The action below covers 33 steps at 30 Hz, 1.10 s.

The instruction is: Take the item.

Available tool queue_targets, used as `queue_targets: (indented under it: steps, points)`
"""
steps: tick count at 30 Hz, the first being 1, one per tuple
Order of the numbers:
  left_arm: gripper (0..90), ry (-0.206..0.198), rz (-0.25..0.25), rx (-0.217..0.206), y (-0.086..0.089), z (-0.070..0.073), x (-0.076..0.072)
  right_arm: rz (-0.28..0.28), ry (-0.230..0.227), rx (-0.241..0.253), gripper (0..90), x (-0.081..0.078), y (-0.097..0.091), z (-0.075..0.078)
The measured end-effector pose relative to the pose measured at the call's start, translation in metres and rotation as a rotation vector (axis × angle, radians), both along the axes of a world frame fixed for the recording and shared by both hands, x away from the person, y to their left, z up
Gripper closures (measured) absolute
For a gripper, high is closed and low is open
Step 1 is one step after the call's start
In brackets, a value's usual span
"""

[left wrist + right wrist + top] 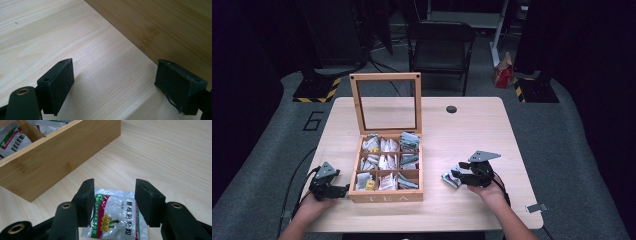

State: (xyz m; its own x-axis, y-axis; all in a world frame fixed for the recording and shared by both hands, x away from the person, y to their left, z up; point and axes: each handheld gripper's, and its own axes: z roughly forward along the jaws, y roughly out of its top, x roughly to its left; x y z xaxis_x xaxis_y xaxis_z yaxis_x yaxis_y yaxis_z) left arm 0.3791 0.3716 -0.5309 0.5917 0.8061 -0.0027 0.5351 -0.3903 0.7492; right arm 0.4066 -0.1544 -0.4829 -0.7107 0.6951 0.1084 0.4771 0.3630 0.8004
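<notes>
Step in hand: I judge I am picking one tea packet (116,216) up off the table (472,130), most likely to file it in the tea box (385,195); it is not lifted yet.
Right gripper (114,195): my jaws stand apart, one on each side of the packet's top end, and the pads do not look pressed against it, so I count it as released.
Left gripper (115,82): spread wide with nothing between the jaws, low over bare wood right beside the box's left wall (160,27).
Where the packet is: flat on the table to the right of the box, apart from it, under my right gripper (462,176).
Next move: I think I must close squarely on the packet's edge; it lies flat, so I would tip one jaw under the rim or it may slide instead of rising.
Packet: thin silvery foil, rectangular, smooth and slightly crinkled, with a red and green band, a yellow flower picture and printed text.
Box: pale bamboo with fine straight grain, square, split by slats into nine compartments holding more packets; letters on the front wall.
Lid (386,102): a wooden frame with a clear pane, standing upright at the back.
Table: light wood, smooth, long grain lines, rounded corners.
</notes>
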Motion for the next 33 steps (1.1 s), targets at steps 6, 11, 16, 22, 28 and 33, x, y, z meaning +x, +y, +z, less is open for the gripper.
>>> queue_targets:
  steps: [6,11,16,22,28,33]
  points:
    - [15.0,-0.002,-0.002,0.005,0.0,0.0,0.0,-0.032,-0.013,-0.003,50.0,0.002,-0.008,0.002]
    - [15.0,0.0,0.0,0.0,0.0,0.0,0.0,-0.063,-0.023,-0.018,50.2,0.003,-0.014,0.002]
    - [15.0,0.0,0.0,0.0,0.0,0.0,0.0,-0.08,-0.022,-0.023,50.0,0.004,-0.019,0.0]
    - [15.0,0.0,0.0,0.0,0.0,0.0,0.0,-0.097,-0.01,-0.022,49.8,0.006,-0.025,-0.003]
    - [15.1,0.0,0.0,-0.001,0.0,0.0,0.0,-0.116,-0.002,-0.032,49.9,0.008,-0.03,-0.007]
    - [15.1,0.0,0.0,0.0,0.0,0.0,0.0,-0.126,-0.005,-0.056,49.3,0.008,-0.033,-0.009]
